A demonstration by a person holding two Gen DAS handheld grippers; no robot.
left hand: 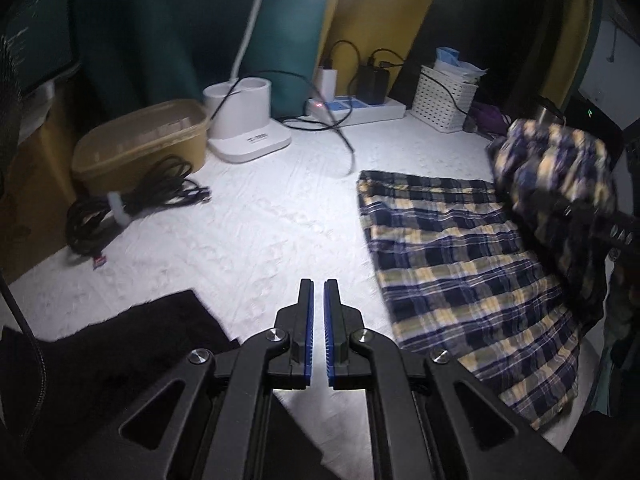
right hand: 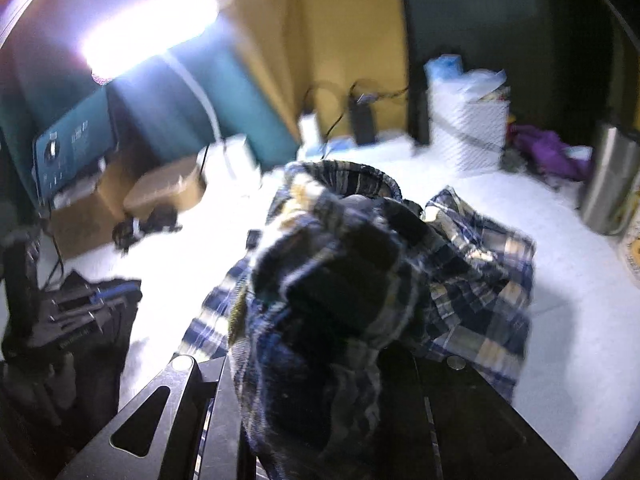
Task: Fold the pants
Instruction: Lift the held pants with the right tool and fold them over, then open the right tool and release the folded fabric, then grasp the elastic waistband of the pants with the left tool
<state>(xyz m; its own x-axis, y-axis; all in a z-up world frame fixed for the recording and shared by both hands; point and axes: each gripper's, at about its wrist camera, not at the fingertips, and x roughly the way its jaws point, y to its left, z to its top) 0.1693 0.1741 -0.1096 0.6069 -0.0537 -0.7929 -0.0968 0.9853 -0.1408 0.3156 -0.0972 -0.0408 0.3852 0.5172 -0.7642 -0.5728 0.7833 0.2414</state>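
Left wrist view: the left tongs (left hand: 319, 284) are seen clenched on nothing above the white tabletop (left hand: 248, 216), with the plaid pants (left hand: 472, 272) spread flat at three o'clock. Only the right wrist view shows a bunch of pants (right hand: 344, 280) lifted and clamped by the right tongs (right hand: 340, 360), whose tips are hidden by blurred cloth.

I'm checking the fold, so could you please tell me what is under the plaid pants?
The plaid pants lie on the white table cover; one end is lifted and bunched over the right gripper, hiding its fingers. Anything else beneath the flat part is covered.
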